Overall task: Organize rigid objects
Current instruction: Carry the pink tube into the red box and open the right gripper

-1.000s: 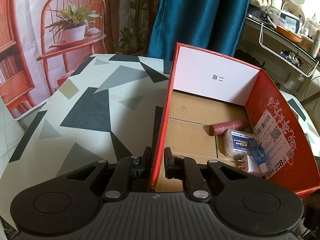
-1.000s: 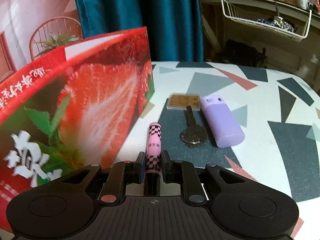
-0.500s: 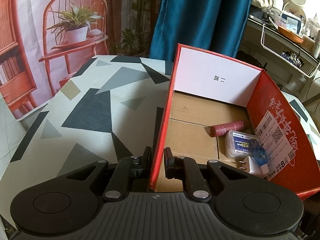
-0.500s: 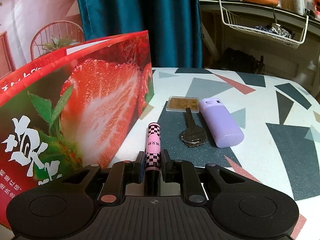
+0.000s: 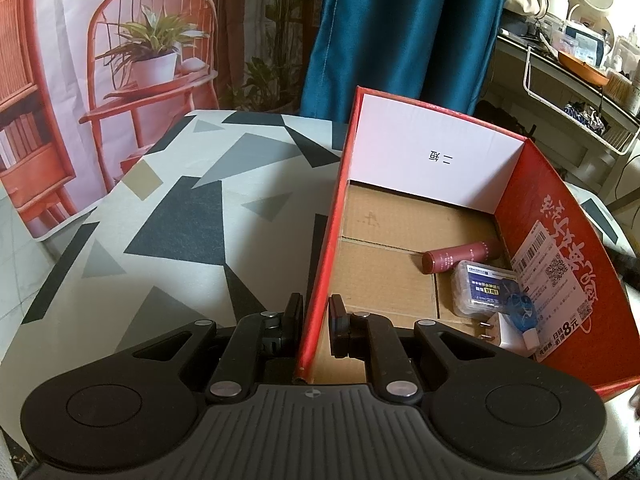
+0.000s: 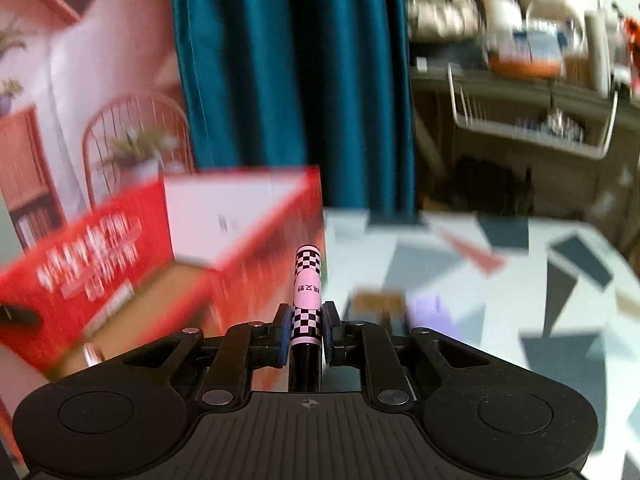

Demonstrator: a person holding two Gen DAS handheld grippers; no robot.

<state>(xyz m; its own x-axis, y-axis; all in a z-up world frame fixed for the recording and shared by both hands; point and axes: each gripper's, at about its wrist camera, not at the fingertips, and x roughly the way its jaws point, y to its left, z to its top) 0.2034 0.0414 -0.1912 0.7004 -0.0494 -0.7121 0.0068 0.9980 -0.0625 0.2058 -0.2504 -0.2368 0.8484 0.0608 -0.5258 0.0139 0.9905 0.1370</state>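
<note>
My left gripper is shut on the left wall of the red cardboard box. Inside the box lie a dark red tube, a clear plastic case, a small blue bottle and a white plug. My right gripper is shut on a pink tube with black checks and holds it raised, level with the top of the box. Blurred on the table behind it are a gold card and a lilac case.
The table has a grey and black triangle pattern. A blue curtain hangs behind it. A shelf with a wire basket stands at the far right. A backdrop with a printed chair is at the left.
My right gripper has lifted the pink tube off the table and swung left toward the box opening; the view is blurred by motion. My left gripper still holds the box wall.
</note>
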